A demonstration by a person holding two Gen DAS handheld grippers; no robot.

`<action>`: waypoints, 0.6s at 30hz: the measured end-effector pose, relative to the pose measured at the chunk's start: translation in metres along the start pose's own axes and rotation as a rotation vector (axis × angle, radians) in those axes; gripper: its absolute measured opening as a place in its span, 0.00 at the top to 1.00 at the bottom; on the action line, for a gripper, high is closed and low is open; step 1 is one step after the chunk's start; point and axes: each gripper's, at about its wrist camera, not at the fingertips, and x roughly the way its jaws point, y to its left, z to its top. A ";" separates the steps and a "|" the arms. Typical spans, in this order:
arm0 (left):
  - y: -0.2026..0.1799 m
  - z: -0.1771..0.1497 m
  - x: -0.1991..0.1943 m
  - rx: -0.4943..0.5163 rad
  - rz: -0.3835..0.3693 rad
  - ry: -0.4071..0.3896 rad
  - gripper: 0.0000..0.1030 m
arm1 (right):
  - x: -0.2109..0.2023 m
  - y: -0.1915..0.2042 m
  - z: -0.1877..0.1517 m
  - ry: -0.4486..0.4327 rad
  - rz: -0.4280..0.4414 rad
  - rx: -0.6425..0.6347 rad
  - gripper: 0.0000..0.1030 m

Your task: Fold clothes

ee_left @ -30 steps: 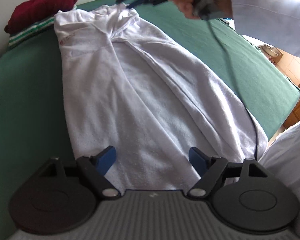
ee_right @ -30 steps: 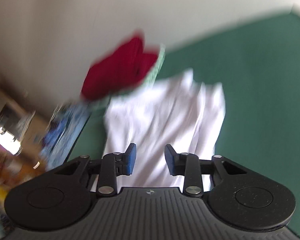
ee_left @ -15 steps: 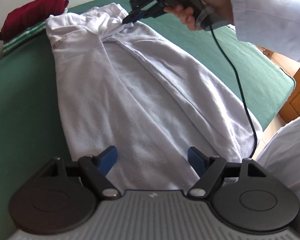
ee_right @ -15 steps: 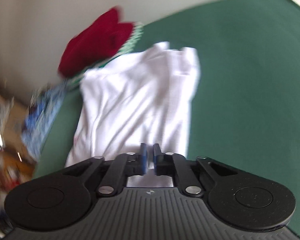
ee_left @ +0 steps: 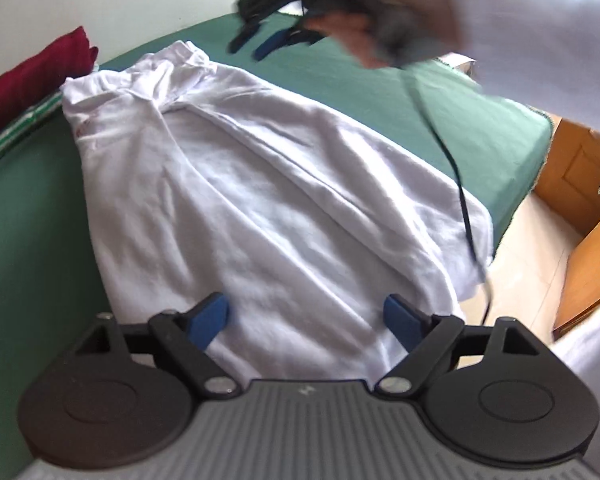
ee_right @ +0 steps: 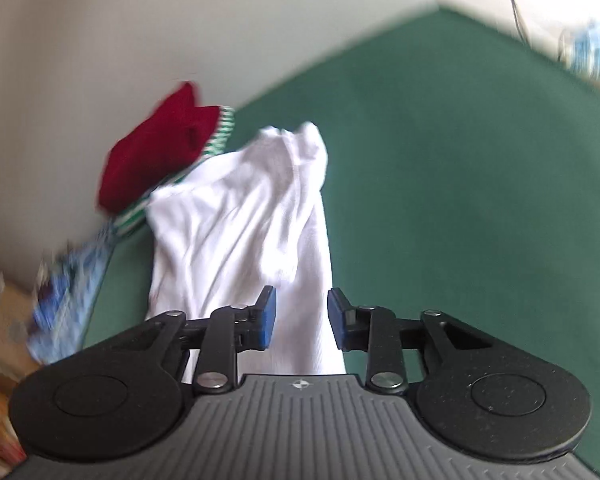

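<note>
A white garment lies spread lengthwise on the green table, folded in along its length, its bunched far end near the wall. My left gripper is open and empty above the garment's near hem. My right gripper hangs in the air above the table past the garment's far end, open and empty. In the right wrist view the gripper is open over the white garment, holding nothing.
A folded dark red garment sits on a green-and-white striped one at the far left by the wall. The right gripper's black cable hangs over the garment's right side. Wooden furniture stands beyond the table's right edge.
My right gripper was shut on the garment's far end half a second ago; it has opened, let go and lifted away. The left gripper stayed open over the hem.
</note>
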 end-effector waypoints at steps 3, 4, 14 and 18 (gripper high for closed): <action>-0.009 -0.013 -0.011 -0.016 -0.044 -0.028 0.21 | -0.049 0.002 -0.050 0.048 0.100 -0.040 0.64; -0.012 -0.018 -0.015 -0.019 -0.064 -0.035 0.20 | -0.064 0.002 -0.070 0.075 0.133 -0.038 0.64; -0.048 -0.070 -0.012 0.060 -0.111 0.140 0.22 | -0.108 0.028 -0.246 0.380 0.092 -0.163 0.62; -0.041 -0.085 -0.021 -0.005 -0.035 0.155 0.23 | -0.107 0.025 -0.257 0.372 -0.019 -0.236 0.65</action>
